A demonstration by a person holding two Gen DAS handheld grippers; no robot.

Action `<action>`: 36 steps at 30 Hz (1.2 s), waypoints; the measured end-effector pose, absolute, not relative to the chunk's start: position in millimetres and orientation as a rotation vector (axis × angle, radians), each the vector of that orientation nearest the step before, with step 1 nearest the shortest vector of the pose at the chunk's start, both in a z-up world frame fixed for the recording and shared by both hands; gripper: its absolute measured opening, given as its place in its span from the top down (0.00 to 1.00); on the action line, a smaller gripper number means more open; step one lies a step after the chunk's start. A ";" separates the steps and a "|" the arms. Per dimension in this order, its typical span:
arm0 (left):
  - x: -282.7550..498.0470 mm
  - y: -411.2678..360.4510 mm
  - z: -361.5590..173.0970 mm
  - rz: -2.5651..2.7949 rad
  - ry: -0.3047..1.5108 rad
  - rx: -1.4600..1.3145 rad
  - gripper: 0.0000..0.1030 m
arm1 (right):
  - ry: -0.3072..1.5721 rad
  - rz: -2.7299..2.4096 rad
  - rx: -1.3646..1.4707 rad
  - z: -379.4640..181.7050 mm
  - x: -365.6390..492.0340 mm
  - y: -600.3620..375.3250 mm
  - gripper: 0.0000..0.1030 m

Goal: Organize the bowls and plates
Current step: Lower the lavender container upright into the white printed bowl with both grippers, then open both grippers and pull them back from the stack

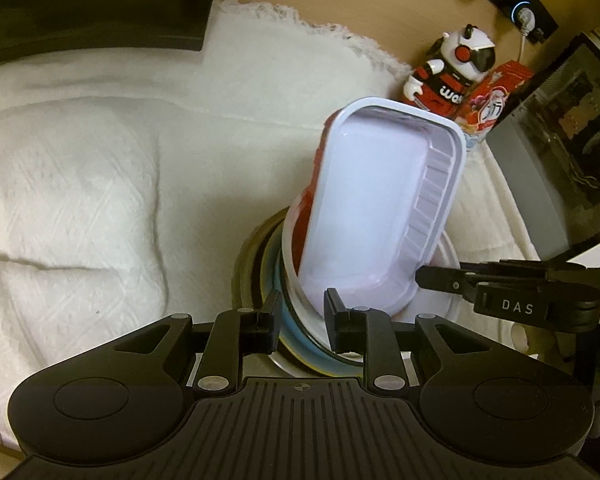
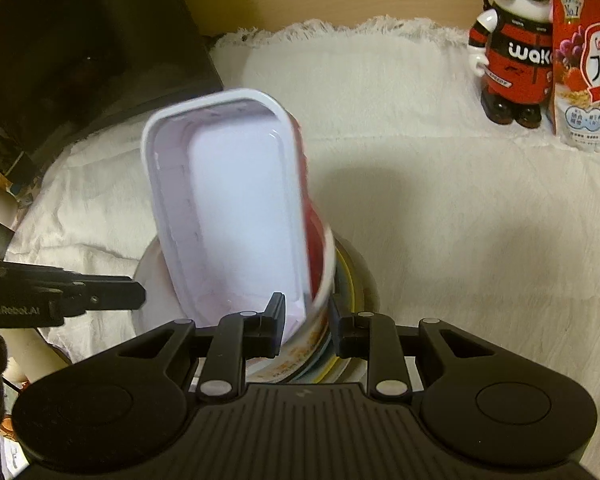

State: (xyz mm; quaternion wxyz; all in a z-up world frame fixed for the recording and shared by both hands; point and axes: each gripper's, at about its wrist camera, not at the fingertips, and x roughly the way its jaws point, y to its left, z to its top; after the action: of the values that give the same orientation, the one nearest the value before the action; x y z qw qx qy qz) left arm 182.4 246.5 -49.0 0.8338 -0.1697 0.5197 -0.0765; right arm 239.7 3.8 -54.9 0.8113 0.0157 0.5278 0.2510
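A stack of round bowls and plates (image 1: 288, 320) sits on a white cloth (image 1: 100, 184). A white rectangular tray with a red outside (image 1: 376, 208) stands tilted in the top white bowl (image 1: 300, 292). My left gripper (image 1: 303, 316) straddles the rim of the stacked bowls at their near edge, jaws a little apart. In the right wrist view the same tray (image 2: 236, 208) leans in the stack (image 2: 340, 280), and my right gripper (image 2: 306, 320) straddles the bowl rim (image 2: 320, 312) from the opposite side. Whether either grips the rim is not clear.
A red-and-white robot figure (image 2: 512, 52) and a red cereal bag (image 2: 584, 64) stand at the cloth's far edge. A dark box (image 2: 84, 52) lies at one side. A monitor (image 1: 560, 128) stands by the figure.
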 end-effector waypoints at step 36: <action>132.2 247.0 -33.1 -0.087 0.914 -0.378 0.78 | 1.041 0.419 0.084 -24.8 198.8 4.8 0.76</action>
State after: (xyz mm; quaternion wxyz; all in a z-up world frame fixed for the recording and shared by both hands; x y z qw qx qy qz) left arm 132.2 247.0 -33.1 0.8792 -0.1816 0.4384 -0.0419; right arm 198.8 4.8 -24.8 0.8457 0.0397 0.4937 0.1986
